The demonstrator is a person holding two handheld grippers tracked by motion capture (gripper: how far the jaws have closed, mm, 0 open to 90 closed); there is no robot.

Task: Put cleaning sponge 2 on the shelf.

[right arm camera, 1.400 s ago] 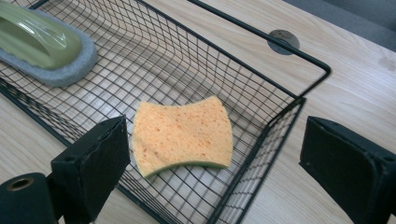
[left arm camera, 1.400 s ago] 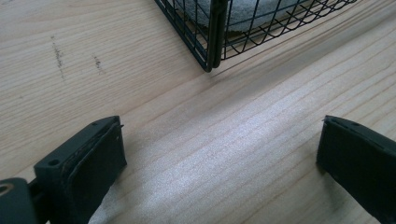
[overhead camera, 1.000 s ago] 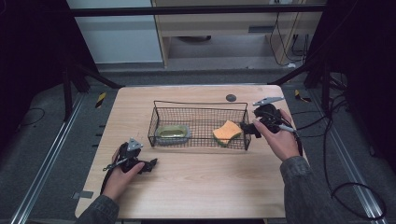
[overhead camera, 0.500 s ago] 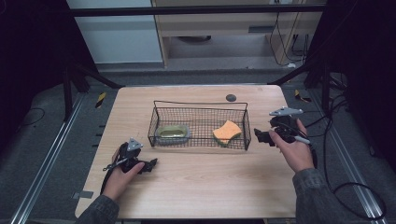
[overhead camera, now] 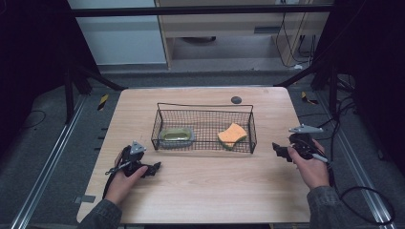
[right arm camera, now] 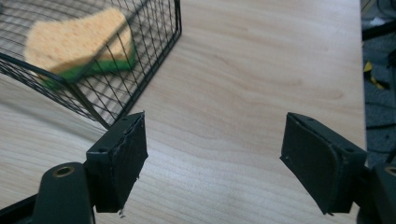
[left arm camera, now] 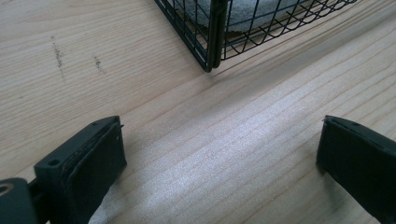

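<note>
A black wire basket (overhead camera: 205, 106) stands mid-table. Inside it a yellow sponge with a green underside (overhead camera: 232, 134) lies at the right end, and a greenish item on a grey cloth (overhead camera: 175, 136) lies at the left end. My right gripper (overhead camera: 278, 149) sits low over the table, right of the basket and apart from it. Its jaws have just been closing but stand open around bare wood. In the right gripper view, the sponge (right arm camera: 74, 39) lies behind the basket's corner (right arm camera: 154, 60). My left gripper (overhead camera: 154, 168) rests open on the table in front of the basket's left corner (left arm camera: 212, 42).
A small dark round disc (overhead camera: 236, 99) lies on the wooden table (overhead camera: 210, 191) behind the basket. Dark frame struts and cables run along both sides of the table. The table's right edge is close to my right hand.
My right gripper has pulled away from the basket's right end, moving right, toward the person and lower. The sponge stays in the basket. The left gripper has not moved.
</note>
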